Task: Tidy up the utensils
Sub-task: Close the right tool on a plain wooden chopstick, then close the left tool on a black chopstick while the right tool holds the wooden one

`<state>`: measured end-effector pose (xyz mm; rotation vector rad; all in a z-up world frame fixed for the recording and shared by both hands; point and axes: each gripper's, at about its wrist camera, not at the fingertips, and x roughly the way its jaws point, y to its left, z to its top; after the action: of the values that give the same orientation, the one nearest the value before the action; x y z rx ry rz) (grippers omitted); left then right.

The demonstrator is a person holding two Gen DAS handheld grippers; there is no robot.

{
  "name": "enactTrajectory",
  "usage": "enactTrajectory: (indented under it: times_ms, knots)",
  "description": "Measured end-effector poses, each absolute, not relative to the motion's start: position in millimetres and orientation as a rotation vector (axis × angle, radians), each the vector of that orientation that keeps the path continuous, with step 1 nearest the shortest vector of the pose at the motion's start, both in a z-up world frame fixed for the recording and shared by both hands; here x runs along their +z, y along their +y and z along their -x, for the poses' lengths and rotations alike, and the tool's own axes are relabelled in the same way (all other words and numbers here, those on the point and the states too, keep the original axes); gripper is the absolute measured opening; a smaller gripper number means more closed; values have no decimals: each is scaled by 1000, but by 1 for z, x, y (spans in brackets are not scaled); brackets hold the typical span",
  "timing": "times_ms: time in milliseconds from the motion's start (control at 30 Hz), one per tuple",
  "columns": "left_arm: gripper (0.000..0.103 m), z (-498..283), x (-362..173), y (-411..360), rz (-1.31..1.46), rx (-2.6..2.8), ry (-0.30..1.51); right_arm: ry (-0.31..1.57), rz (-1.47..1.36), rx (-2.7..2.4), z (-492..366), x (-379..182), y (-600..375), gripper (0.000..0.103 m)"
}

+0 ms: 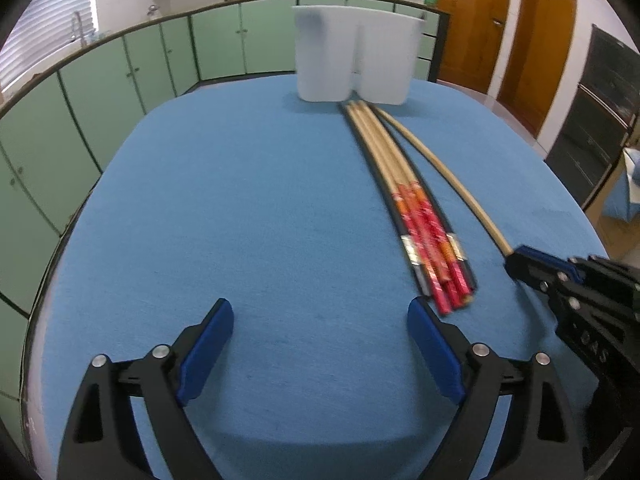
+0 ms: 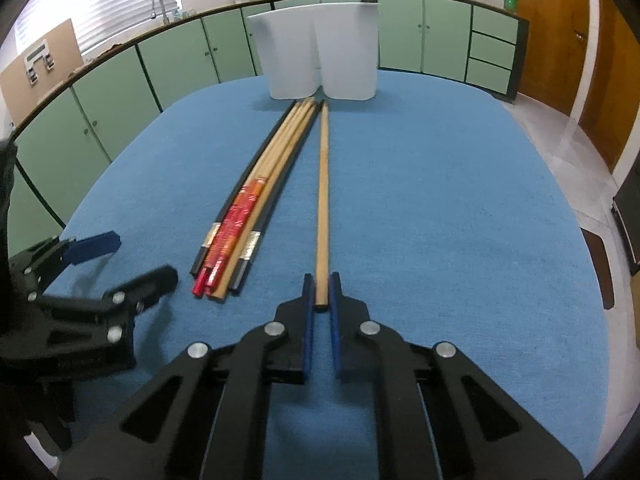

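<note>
Wooden chopstick [image 2: 322, 200], light, stiff, slippery: lying lengthwise on blue table [image 2: 440, 220] beside bundle [image 2: 256, 200], pinched at near end by right tongs [image 2: 321, 292]; left tongs [image 1: 320, 344] spread wide, empty.

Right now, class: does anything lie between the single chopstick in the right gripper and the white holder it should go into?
Nothing visible does. The single chopstick is clamped in the right gripper; bare blue tablecloth runs up to the white holder. The chopstick bundle lies off to its left.

Bright, even light; fisheye-bent edges, dark corners, perhaps slight motion blur.
</note>
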<state>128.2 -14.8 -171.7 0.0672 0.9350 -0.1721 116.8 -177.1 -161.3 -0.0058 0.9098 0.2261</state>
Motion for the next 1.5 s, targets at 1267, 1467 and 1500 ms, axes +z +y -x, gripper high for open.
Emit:
enactTrajectory:
  times_ms: [1267,1467,1500]
  knots:
    - [32,-137,-172,-47,-67,-174,899,914,-44,226,-117,-165,-202,7]
    - [7,-137,-173,-52,-86,-179,890,908,-27,219,-116,-165,-200,6]
    - [7,-136,-173,-53,-88,-178,889,908,-29,220,-116,-165,-201,6]
